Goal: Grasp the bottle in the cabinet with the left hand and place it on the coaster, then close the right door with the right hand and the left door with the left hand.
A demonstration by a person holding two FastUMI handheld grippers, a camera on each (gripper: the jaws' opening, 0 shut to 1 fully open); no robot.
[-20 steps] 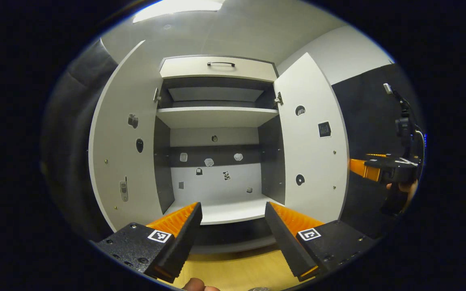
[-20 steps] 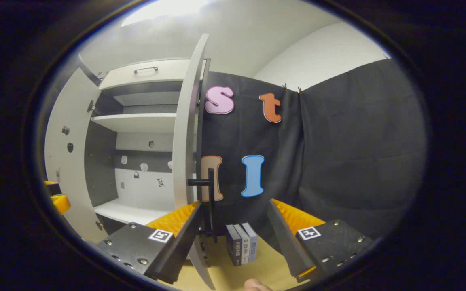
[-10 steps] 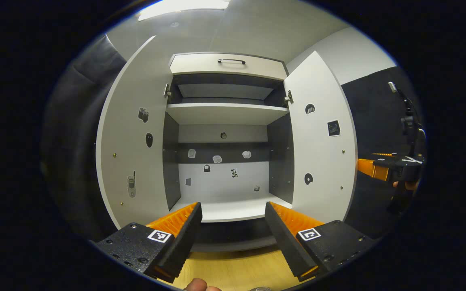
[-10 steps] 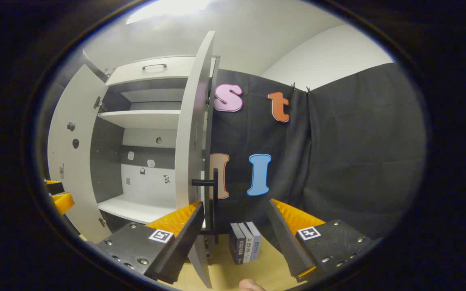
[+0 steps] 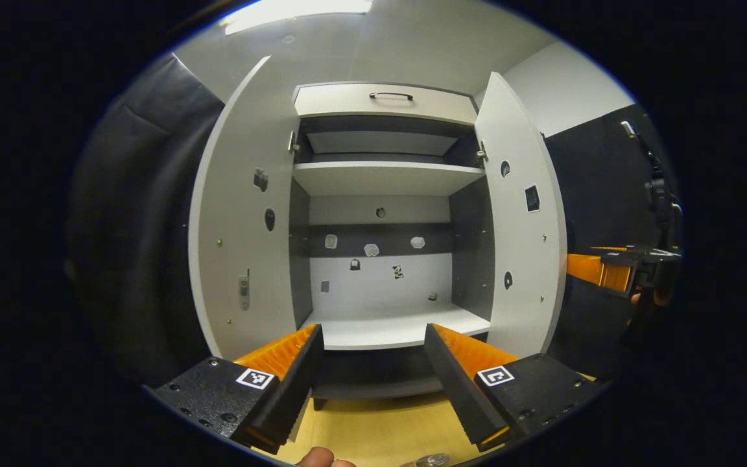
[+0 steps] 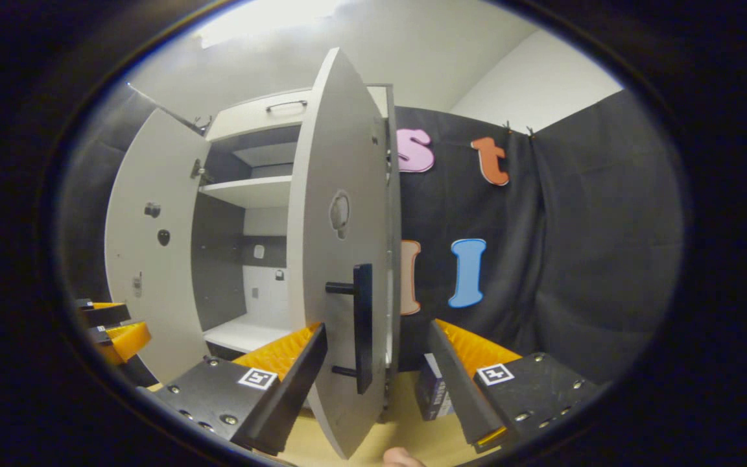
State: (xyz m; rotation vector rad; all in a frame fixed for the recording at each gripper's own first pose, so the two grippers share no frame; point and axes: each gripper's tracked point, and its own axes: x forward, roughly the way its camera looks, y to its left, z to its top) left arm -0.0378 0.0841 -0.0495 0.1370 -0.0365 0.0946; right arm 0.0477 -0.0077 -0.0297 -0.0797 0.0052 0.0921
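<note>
In the left gripper view, the left gripper point(image 5: 370, 383) is hovering before the white two-door cabinet point(image 5: 383, 104), its jaws spread wide with nothing between them. The tall white left door point(image 5: 244, 240) is standing swung open, the lower white shelf point(image 5: 393, 327) lying bare between the doors, and the tall white right door point(image 5: 522, 246) is angled partway out. Farther right, the right gripper point(image 5: 607, 269) is showing beyond that door's edge. A round metallic object point(image 5: 430, 460) is peeking in at the near edge over the pale wooden tabletop point(image 5: 380, 431); whether it is the bottle cannot be told. In the right gripper view, the right gripper point(image 6: 377, 383) is straddling the right door's near edge, jaws spread, the black bar handle point(image 6: 362, 327) between them but untouched. A small dark box point(image 6: 433, 395) is standing just right.
</note>
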